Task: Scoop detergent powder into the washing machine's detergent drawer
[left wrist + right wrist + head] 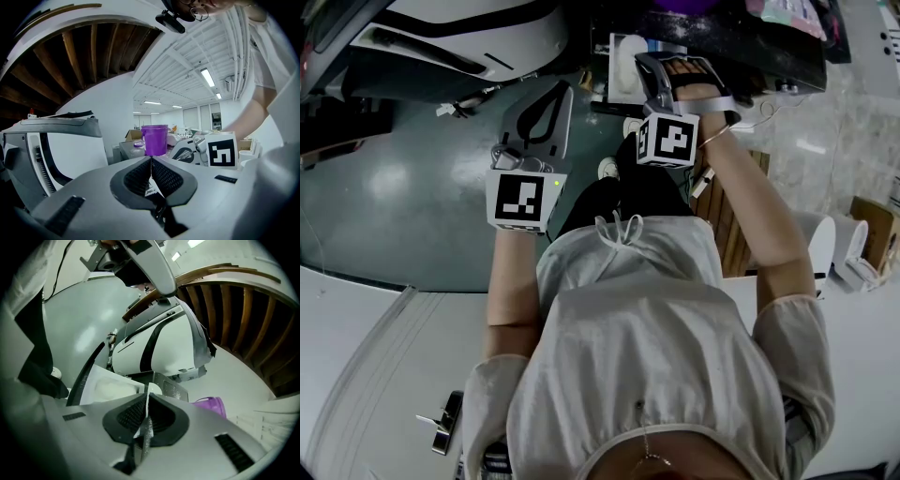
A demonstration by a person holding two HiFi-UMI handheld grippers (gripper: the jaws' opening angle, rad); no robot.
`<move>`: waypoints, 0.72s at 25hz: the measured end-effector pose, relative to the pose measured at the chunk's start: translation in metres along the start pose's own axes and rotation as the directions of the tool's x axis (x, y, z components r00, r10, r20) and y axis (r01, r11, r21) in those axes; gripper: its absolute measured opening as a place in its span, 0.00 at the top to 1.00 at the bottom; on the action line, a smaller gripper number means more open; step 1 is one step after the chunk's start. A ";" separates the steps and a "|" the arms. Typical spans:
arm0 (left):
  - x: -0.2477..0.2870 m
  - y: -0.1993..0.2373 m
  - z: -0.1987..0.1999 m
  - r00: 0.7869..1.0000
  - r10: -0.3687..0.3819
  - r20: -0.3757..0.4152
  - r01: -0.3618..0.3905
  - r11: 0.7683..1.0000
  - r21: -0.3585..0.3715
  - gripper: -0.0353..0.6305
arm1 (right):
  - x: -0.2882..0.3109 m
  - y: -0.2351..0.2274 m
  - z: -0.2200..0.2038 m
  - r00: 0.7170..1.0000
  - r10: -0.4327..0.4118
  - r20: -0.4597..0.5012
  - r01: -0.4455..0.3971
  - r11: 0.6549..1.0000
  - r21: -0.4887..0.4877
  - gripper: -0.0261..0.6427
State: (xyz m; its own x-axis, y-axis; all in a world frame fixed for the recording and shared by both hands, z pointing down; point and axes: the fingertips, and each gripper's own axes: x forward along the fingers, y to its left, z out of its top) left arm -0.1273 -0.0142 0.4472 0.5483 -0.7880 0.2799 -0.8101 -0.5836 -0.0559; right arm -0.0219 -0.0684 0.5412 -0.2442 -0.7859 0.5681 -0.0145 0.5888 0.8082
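Your right tongs (146,395) were pinching the scoop (152,389) by its thin handle, with its bowl just past the tips. The drawer (93,373) lay just ahead and left of them, with powder (112,386) in it. You'd have done best to tip slowly, low over that compartment, so nothing spilled. Your left tongs (151,160) were pressed together, apparently empty, with the cup (154,139) beyond them.

I see the purple cup (684,5) cut off at the far edge, and my right gripper (147,394) hides all but a sliver of the scoop (153,387).
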 end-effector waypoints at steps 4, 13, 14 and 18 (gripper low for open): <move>-0.002 0.001 0.003 0.999 0.009 0.031 -0.009 1.000 0.009 0.91 | -0.003 -0.002 0.001 1.000 -0.007 0.010 0.006 0.999 0.032 0.94; -0.005 0.004 0.016 0.997 0.025 0.068 -0.029 0.999 0.044 0.91 | -0.021 -0.023 -0.002 0.990 0.057 0.133 -0.114 0.872 0.476 0.94; -0.005 0.004 0.017 0.998 0.026 0.063 -0.028 0.999 0.046 0.91 | -0.024 -0.027 -0.003 0.987 0.061 0.149 -0.131 0.841 0.524 0.94; -0.005 0.008 0.028 0.995 0.027 0.098 -0.033 0.997 0.063 0.91 | -0.037 -0.044 -0.003 0.974 0.042 0.224 -0.189 0.696 0.692 0.94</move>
State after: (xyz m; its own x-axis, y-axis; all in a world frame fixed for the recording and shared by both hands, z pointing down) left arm -0.1303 -0.0205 0.4186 0.5441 -0.8188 0.1828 -0.8131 -0.5684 -0.1257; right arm -0.0092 -0.0657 0.4852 -0.4556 -0.6981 0.5524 -0.6352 0.6897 0.3477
